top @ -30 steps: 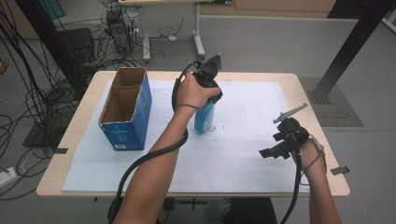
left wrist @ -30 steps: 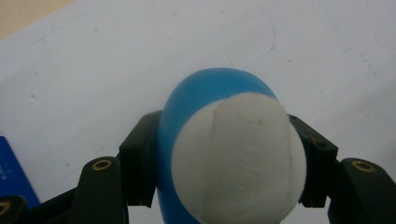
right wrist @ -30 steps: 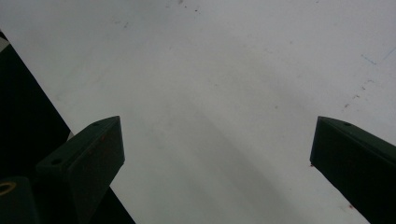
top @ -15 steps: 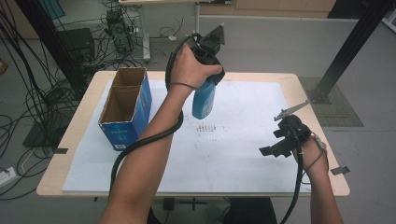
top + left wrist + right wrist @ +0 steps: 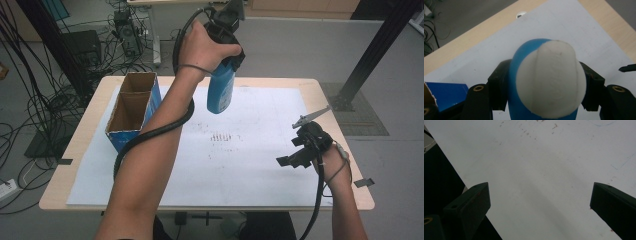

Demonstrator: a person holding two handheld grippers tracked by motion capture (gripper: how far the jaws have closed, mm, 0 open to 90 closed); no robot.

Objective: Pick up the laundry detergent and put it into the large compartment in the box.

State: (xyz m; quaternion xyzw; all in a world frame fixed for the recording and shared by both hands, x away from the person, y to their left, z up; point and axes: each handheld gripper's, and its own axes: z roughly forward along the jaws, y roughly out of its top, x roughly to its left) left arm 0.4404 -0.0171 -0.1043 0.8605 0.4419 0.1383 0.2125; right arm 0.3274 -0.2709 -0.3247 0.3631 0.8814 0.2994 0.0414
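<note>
1. The left gripper (image 5: 223, 75) is held high above the far edge of the table (image 5: 80, 145), with its jaws pointing down and pinching a blue bottle (image 5: 220, 92) near its upper end.
2. In the high view the blue bottle hangs upright below the left hand (image 5: 202, 47), clear of the white sheet (image 5: 260, 150) that covers most of the table; nothing touches its lower end.
3. In the left gripper view the bottle's rounded end, blue with a large whitish patch (image 5: 550, 80), sits squarely between the two black fingers (image 5: 497, 88), which press on its sides from left and right. The bottle is wider than the fingers are deep, so it bulges out past them toward the camera.
4. Below the bottle, in that same view, lie the white sheet, the wooden edge of the table, and a corner of the blue box (image 5: 446, 95) at lower left.
5. The blue box (image 5: 131, 112), an open cardboard carton with two compartments, stands on the left part of the table near its far left corner, well apart from the bottle.
6. The right gripper (image 5: 292, 159) hovers near the right edge of the table, toward the near side. Its fingers (image 5: 471, 205) are spread wide with only the bare white sheet between them.
7. A patch of small dark marks (image 5: 220, 136) lies on the sheet near the table's middle, below the lifted bottle.
</note>
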